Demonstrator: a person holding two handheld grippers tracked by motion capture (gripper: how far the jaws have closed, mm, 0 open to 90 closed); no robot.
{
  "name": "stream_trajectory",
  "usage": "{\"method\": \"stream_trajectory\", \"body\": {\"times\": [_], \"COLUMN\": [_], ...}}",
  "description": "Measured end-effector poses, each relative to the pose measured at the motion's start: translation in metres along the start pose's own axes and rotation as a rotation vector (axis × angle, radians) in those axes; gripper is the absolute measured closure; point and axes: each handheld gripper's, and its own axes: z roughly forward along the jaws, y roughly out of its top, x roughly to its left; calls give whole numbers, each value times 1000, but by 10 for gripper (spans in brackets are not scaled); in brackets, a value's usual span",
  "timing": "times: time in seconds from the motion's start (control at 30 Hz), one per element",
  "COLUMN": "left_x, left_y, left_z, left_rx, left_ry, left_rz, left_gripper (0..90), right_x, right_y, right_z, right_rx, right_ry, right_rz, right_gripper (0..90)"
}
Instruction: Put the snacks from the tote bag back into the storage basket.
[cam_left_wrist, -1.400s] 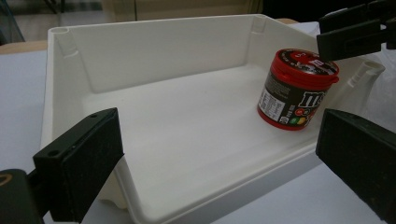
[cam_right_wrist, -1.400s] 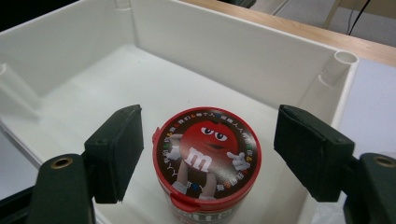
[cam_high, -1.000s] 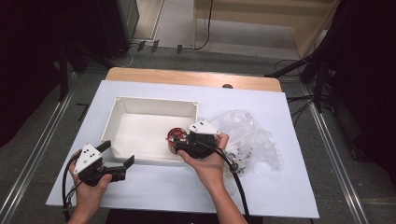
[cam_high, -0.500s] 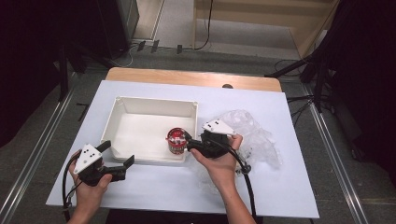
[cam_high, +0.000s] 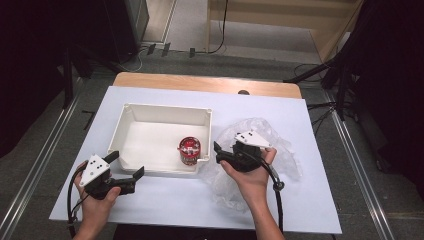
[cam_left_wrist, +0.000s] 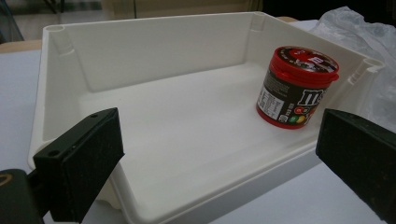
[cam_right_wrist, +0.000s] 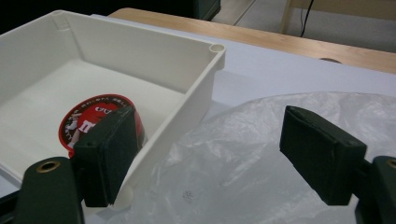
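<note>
We have the can (cam_high: 189, 150) standing upright in the tray (cam_high: 165, 111), in the near right corner, close against the right wall. Its long axis runs straight up, red lid on top. Nothing grips it.

Our right gripper (cam_high: 218, 152) hangs over the crumpled bag (cam_high: 280, 145) on the desk (cam_high: 310, 200), just outside the tray's right wall. Its fingers (cam_right_wrist: 107, 156) stand wide and released, with only the bag's plastic and the tray corner between them. From these fingers the can lies to the left, just across the wall, so this hand is much the nearer one.

Our left gripper (cam_high: 127, 170) rests by the tray's near left corner, also spread wide and empty. In the left gripper view the can (cam_left_wrist: 296, 86) sits well off to the right, across most of the tray floor.

We judge the can placed and the right hand free of it. If the bag is next, it lies directly under the right fingers, so a downward reach would serve, taking care that the thin film does not slip or snag on the tray corner
</note>
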Motion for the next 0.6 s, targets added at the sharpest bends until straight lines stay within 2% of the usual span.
{"method": "stream_trajectory", "body": {"times": [0.6], "left_x": [-2], "left_y": [-1], "left_z": [1], "left_rx": [0], "left_ry": [2], "left_rz": [-3], "left_gripper": [9], "right_x": [-32], "right_y": [-9], "right_z": [-21], "right_rx": [-8], "right_ry": [-48], "right_rz": [23], "right_gripper": [186]}}
